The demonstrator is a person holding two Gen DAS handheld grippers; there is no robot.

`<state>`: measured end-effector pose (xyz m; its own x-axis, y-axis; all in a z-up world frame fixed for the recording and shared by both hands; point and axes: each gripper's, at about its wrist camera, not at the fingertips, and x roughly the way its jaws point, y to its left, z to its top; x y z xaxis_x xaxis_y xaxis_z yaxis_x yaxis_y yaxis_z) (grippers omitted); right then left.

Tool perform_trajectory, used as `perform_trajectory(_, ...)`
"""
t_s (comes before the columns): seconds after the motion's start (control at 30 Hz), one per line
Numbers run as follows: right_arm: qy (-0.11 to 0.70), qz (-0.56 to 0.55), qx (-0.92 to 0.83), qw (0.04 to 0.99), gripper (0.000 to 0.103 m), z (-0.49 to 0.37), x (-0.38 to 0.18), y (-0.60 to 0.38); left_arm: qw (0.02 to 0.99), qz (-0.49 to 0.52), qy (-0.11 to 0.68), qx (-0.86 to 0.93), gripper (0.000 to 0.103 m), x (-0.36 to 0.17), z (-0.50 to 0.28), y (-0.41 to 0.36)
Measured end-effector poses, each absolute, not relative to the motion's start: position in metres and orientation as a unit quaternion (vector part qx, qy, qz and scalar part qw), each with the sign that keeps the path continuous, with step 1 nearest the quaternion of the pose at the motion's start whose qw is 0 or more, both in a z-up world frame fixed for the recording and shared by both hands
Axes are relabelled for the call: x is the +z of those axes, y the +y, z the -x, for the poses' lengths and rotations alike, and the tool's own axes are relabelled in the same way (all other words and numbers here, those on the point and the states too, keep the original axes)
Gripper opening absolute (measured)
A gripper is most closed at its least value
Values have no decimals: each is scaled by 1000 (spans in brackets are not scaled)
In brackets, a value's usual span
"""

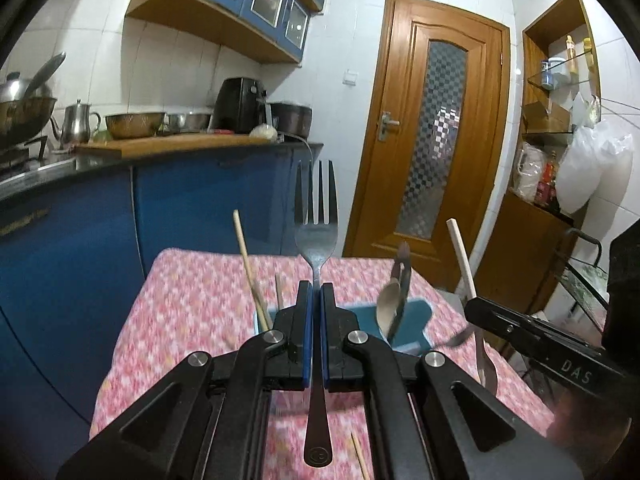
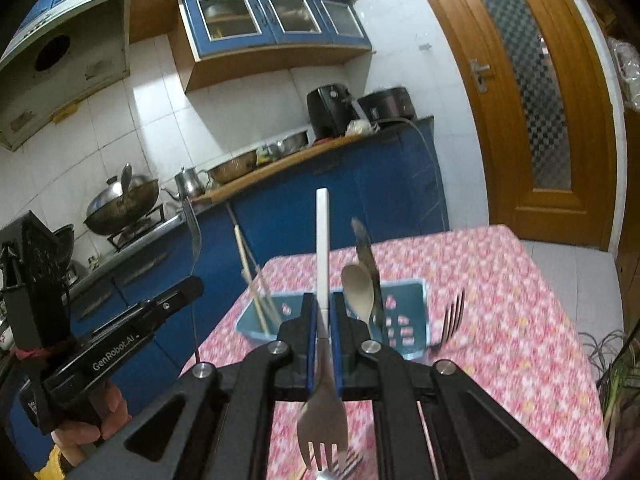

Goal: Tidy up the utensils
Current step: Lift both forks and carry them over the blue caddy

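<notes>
Forks filled both my grippers. My left gripper (image 1: 316,296) was clenched on a steel fork (image 1: 317,236) at its neck, tines up, so the handle hung free to drop first into the blue holder (image 2: 404,300). My right gripper (image 2: 324,312) pinched a white-handled fork (image 2: 323,240) the other way, tines toward me, white handle leading. The holder stood on the pink tablecloth (image 2: 500,300), already keeping chopsticks (image 2: 256,284), a spoon (image 2: 358,288) and a knife (image 2: 366,252) upright. Another fork (image 2: 452,320) lay just beside it, probably my next pick.
</notes>
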<state>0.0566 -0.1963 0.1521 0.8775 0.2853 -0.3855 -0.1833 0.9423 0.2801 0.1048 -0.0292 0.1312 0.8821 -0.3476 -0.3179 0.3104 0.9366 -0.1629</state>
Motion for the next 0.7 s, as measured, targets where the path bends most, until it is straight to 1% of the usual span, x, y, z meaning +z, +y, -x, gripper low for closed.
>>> perform_trajectory(0.17,187,-110,107,970,8,-77,157,-200,972,66,154,-167,1,139,-125,-33)
perform_trajectory(0.37,172,-116,97,973,8,-102,153,-207,973,81,130,-171,1,143,-159,-38)
perform_trajectory(0.57,160,-104,78,979,8,-119,143,-207,980,74,99,-154,1,132,-183,-45)
perform_trajectory(0.7,150,-90,67,982,8,-127,136,-206,980,76,102,-151,1,119,-194,-46)
